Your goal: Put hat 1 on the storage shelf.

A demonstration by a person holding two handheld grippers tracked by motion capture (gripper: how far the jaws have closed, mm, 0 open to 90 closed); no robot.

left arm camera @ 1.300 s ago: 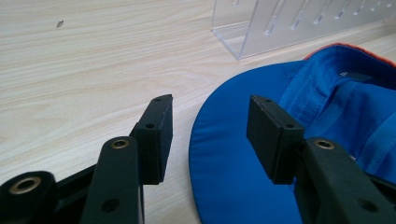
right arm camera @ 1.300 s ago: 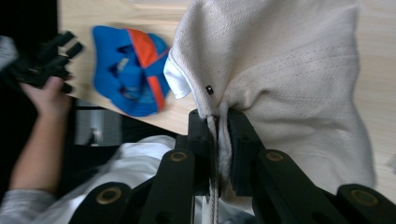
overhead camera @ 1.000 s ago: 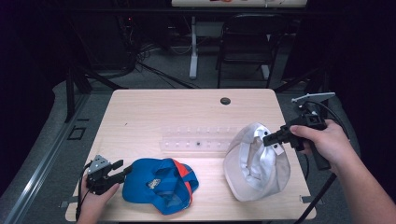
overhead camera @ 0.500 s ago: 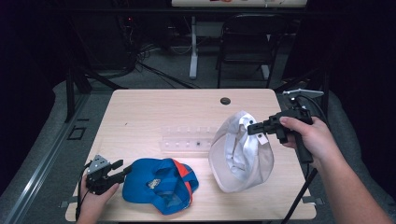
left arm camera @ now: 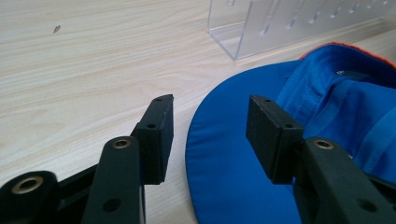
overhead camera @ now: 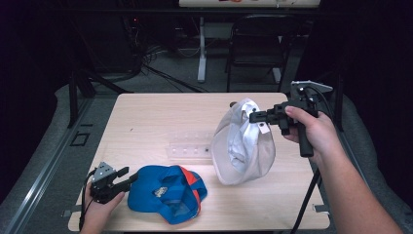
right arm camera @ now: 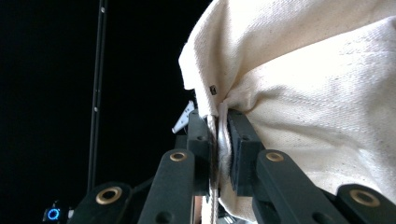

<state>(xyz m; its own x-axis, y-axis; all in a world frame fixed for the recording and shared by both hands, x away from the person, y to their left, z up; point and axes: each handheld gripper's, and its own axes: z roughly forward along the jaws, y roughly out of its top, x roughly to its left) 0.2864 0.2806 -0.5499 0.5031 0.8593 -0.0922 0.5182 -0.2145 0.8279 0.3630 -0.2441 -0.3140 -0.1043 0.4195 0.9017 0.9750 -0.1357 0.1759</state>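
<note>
1. Gripping the rim of the white cap (overhead camera: 241, 148), the right gripper (overhead camera: 254, 117) holds it lifted above the table (overhead camera: 160, 117), with the cap hanging below and to the left of the jaws in the high view.
2. In the right gripper view, the two black jaws are clenched tight on a fold of the cream fabric (right arm camera: 299, 93), and a thin edge of the cloth is pinched between the pads.
3. A small pale tag (overhead camera: 263, 128) hangs from the cap just under the jaws.
4. The person's right hand (overhead camera: 311, 134) wraps the gripper's handle over the right part of the table, and a cable trails down from it.
5. The left gripper (overhead camera: 127, 178) sits low at the near left corner of the table, its jaws spread apart and clamping nothing.
6. In the left gripper view, the brim of the blue cap (left arm camera: 261, 163) lies between the open jaws, and the pads do not press on it.
7. The blue cap (overhead camera: 165, 192), with an orange-red edge, rests upside down on the table just beside the left gripper.
8. A clear plastic rack (overhead camera: 190, 147) lies on the table between the two caps, near mid-table.
</note>
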